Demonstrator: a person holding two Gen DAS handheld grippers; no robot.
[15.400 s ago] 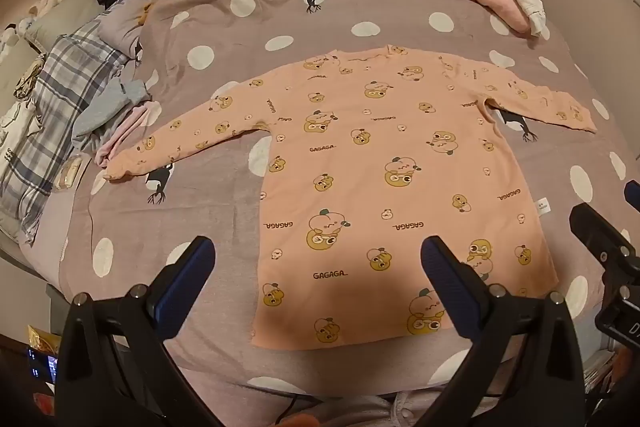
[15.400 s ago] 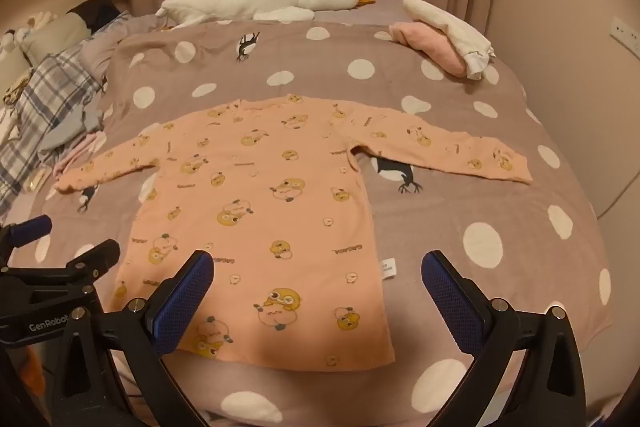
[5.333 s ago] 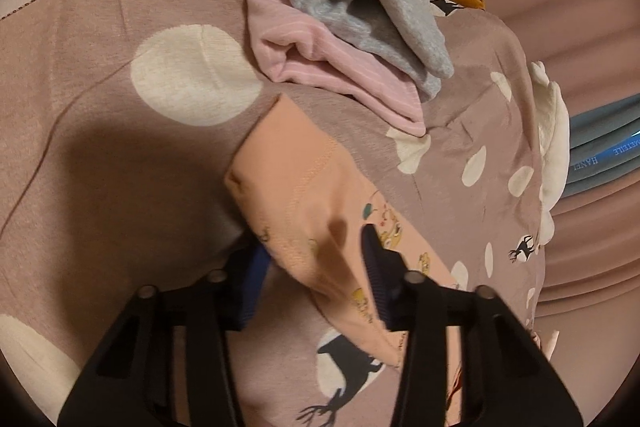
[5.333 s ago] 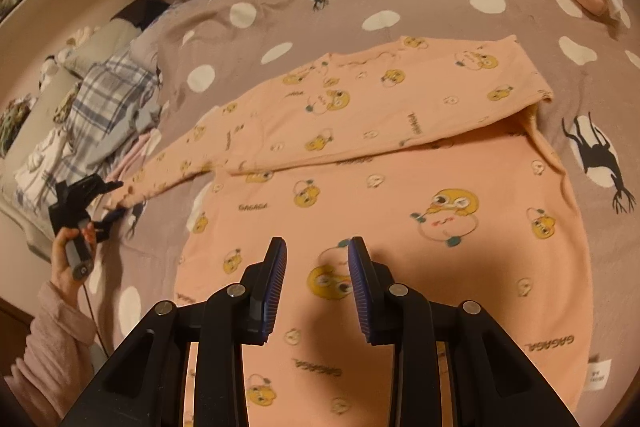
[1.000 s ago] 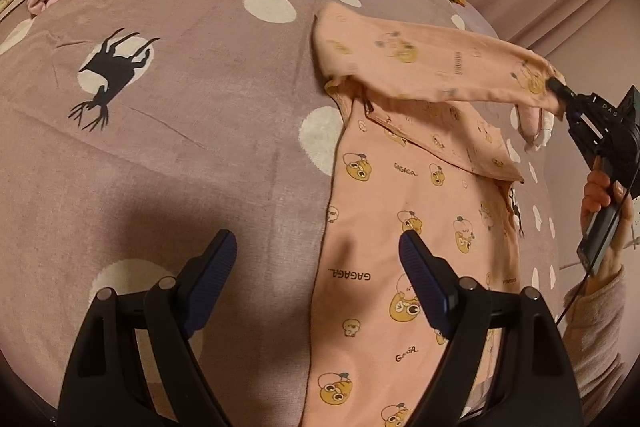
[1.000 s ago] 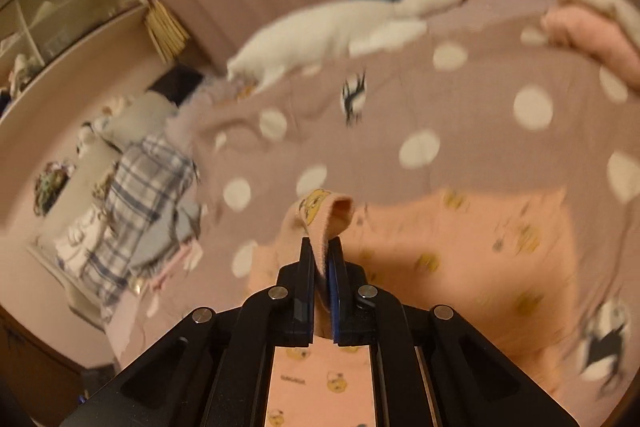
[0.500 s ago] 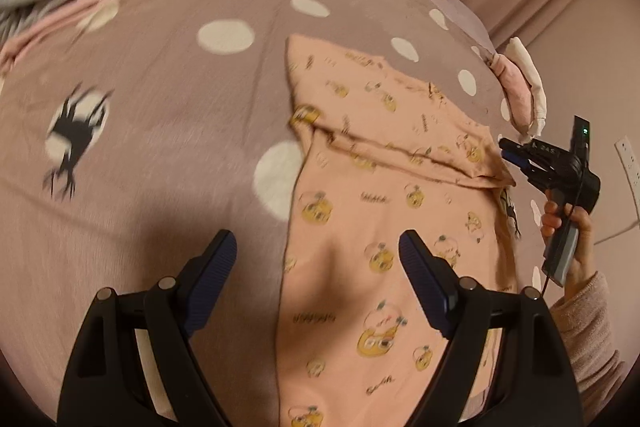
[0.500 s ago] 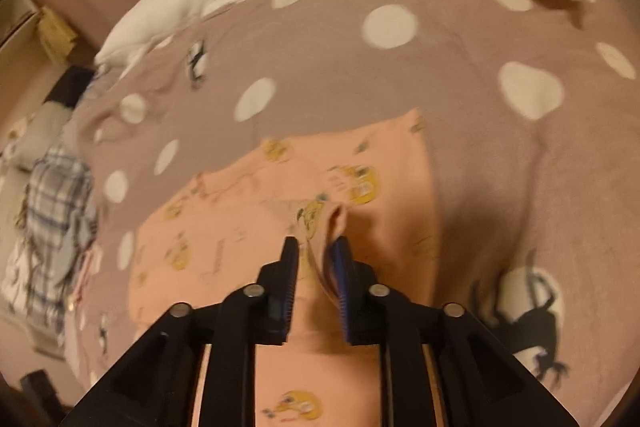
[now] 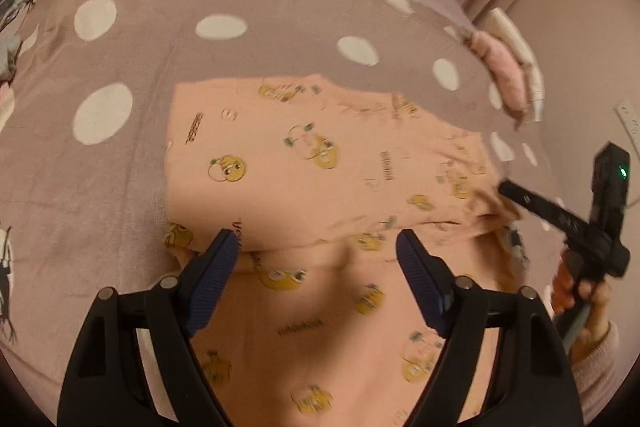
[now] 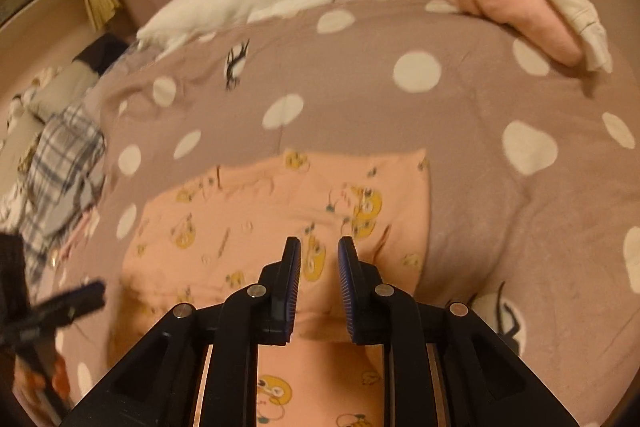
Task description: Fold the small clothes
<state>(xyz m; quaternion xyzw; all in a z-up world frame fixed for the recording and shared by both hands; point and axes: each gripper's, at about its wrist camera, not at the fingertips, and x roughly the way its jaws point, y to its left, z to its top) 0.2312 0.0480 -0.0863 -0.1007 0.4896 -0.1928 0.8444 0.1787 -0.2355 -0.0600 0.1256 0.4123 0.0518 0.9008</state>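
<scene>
A peach long-sleeved top (image 9: 312, 163) with yellow cartoon prints lies flat on the bed, both sleeves folded across its chest. It also shows in the right wrist view (image 10: 280, 211). My left gripper (image 9: 316, 263) is open and empty, above the lower edge of the folded sleeves. My right gripper (image 10: 319, 263) is open by a narrow gap and holds nothing, just above the folded sleeve. The right gripper also shows in the left wrist view (image 9: 520, 197) at the top's right edge.
The bedspread (image 10: 400, 115) is mauve with white dots. A white goose plush (image 10: 256, 3) lies at the head of the bed. Folded pink and cream clothes (image 10: 532, 11) sit at the far right. A plaid pile (image 10: 60, 167) lies at the left.
My right gripper let go of the sleeve cuff and opened slightly; the sleeve now lies across the chest. My left gripper moved in over the top, still open.
</scene>
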